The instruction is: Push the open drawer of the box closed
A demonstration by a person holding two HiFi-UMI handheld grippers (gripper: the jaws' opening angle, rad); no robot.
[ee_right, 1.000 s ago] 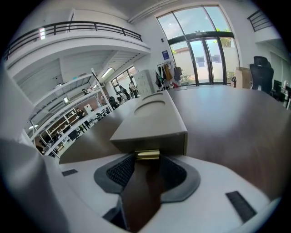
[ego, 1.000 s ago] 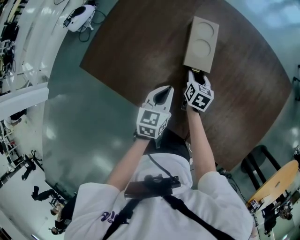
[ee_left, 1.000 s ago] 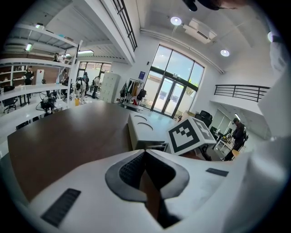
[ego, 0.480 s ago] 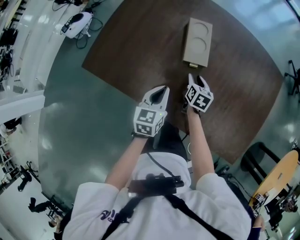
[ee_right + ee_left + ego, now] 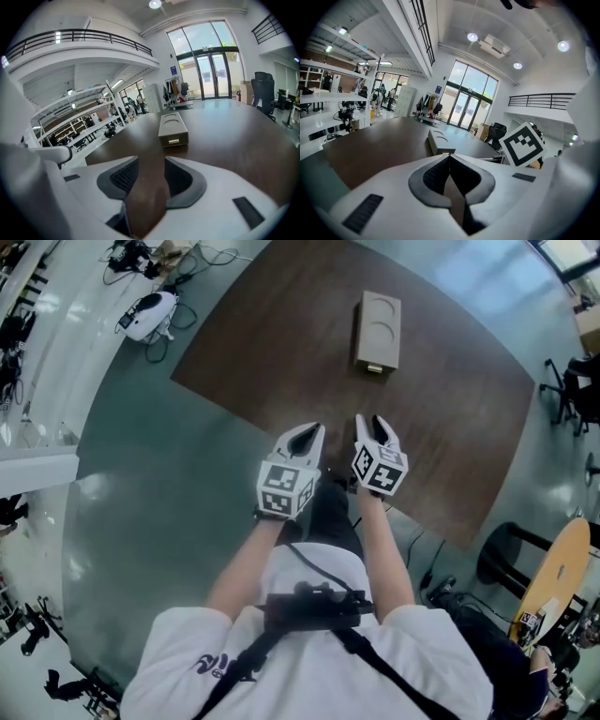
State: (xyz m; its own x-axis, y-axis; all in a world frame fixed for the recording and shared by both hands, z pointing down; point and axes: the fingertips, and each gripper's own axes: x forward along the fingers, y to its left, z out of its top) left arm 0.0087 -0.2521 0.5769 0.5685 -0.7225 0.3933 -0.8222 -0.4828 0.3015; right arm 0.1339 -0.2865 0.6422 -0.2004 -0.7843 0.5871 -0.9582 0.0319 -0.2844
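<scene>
2 empty tongs hang well clear of the box, my left tongs pinched together, my right tongs apart, and the drawer sits flush, seemingly closed

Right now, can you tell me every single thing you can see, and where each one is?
box: one, beige, on the table, well ahead of both grippers.
drawer: one, beige with a gold handle, at the box's near end, looks pushed in.
table: one, dark brown, under the box.
floor: grey-green, shiny, around the table.
white device: one, with black cables, on the floor, upper left.
black chair: one, right edge.
round wooden top: one, tan, lower right.
left gripper: one, white, fingers together, empty.
right gripper: one, white, fingers apart, empty.
arms: two, reaching forward from a white shirt.
</scene>
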